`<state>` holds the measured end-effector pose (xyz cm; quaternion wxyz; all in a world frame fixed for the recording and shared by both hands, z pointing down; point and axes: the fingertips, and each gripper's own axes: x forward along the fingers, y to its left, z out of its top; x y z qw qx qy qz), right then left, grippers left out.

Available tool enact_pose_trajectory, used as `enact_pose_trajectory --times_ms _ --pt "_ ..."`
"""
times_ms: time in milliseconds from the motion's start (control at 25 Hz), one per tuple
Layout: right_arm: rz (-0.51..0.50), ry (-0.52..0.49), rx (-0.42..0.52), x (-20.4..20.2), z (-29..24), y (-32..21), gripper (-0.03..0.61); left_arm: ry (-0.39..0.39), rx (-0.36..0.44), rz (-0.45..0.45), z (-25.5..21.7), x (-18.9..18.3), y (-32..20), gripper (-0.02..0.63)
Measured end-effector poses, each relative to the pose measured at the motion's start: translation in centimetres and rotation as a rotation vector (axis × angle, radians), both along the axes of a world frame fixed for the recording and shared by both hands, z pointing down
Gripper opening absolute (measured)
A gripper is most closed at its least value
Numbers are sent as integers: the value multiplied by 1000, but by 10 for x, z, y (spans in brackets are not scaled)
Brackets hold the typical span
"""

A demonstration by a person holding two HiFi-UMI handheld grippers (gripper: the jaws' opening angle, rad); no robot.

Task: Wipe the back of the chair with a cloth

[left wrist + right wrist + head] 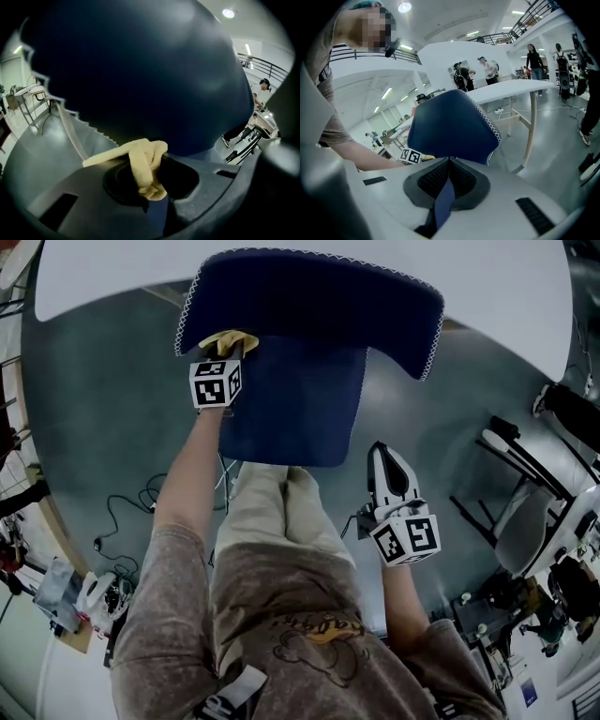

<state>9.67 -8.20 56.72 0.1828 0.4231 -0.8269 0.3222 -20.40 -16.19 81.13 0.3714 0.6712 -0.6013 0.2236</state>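
In the upper left of the head view, the left gripper (228,352) is clamped on a yellow cloth (226,337), which touches the dark blue chair back (309,296) (near its left edge). The right gripper (384,460) hangs lower right, jaws together on nothing, well apart from the chair back.

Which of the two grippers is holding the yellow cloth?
The left gripper: its jaws grip the cloth at the blue chair back. The right gripper is shut on nothing, apart from it.
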Motion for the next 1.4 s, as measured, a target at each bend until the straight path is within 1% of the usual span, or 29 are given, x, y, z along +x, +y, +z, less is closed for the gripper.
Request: enact_pose_trajectory --times_ms 240,360,480,680,920,1200,1320,1400 --pt "15 -3 -11 4 3 9 26 54 4 99 -3 48 -13 75" --pt "20 -5 -10 8 7 9 26 90 13 173 -4 86 -21 75" --pt "31 -5 -9 10 9 10 26 129 22 223 -6 119 -29 75" --pt "60 -2 -20 18 12 20 27 166 29 307 -8 168 -35 74" --pt "93 3 -34 35 18 28 27 219 42 418 -17 238 -46 74" --pt "117 6 -37 42 23 30 26 279 85 578 -31 313 -54 74" --pt "125 10 -44 50 24 33 27 312 104 624 -41 339 -51 74" --pt "130 10 -48 52 25 36 26 339 115 640 -51 351 -49 74"
